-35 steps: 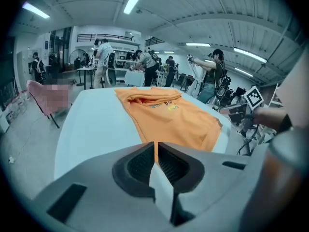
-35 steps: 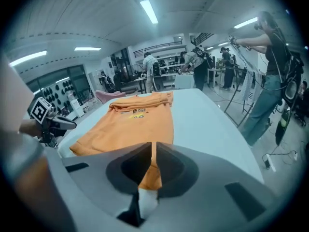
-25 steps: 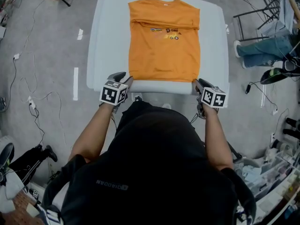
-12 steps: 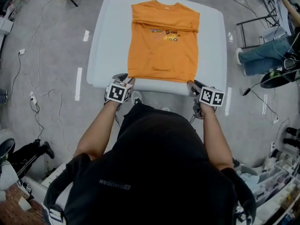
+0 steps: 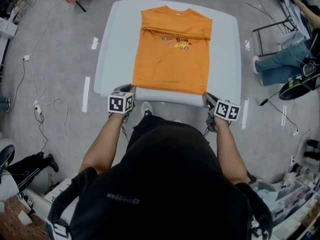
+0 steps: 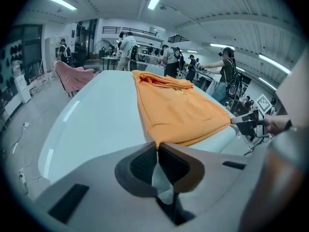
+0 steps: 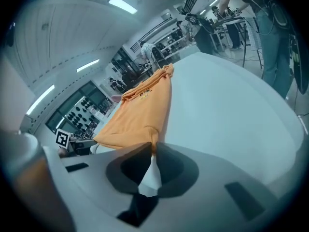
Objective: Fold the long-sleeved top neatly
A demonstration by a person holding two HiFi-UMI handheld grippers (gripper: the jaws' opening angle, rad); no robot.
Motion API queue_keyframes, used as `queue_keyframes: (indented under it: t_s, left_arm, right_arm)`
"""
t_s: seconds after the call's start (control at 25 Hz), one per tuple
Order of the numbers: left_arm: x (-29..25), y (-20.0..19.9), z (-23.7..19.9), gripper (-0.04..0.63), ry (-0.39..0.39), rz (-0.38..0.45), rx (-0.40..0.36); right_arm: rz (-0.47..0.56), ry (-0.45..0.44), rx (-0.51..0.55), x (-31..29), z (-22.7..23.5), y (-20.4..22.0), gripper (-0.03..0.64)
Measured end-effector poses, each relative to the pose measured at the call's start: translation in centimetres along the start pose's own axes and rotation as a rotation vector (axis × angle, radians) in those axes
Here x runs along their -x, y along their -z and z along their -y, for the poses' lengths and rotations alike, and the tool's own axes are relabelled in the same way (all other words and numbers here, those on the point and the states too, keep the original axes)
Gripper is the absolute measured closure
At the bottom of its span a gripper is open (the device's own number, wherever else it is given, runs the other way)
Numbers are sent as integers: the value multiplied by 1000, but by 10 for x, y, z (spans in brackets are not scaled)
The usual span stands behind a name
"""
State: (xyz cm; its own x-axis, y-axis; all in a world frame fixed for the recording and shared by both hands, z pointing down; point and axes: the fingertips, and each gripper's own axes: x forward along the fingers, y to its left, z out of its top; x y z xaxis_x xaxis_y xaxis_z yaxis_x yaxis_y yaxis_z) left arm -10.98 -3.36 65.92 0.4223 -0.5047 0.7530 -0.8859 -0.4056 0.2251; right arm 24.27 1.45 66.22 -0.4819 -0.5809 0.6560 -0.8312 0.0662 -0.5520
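The orange long-sleeved fabric top (image 5: 172, 49) lies flat on the white rounded desk (image 5: 112, 54), collar at the far end and print facing up, with a folded band across the chest. The left claw (image 6: 157, 145) has just been closing and is clenched on the near left hem corner, with orange fabric pinched between its pads. The right claw (image 7: 153, 150) has likewise just been closing and grips the near right hem corner. Both corners sit at the desk's near edge.
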Motion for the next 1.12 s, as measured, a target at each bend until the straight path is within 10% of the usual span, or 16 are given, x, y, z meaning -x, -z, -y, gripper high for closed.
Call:
queue_keyframes:
  t_s: [0.68,1.12]
  left_arm:
    - [87,-10,41,580,41,149,62]
    - [121,-121,47,580,103,320,89]
  right_arm:
    - [111,-183,-19,83,-40,-3,581]
    - [285,-283,-101,118,-85,-96,581]
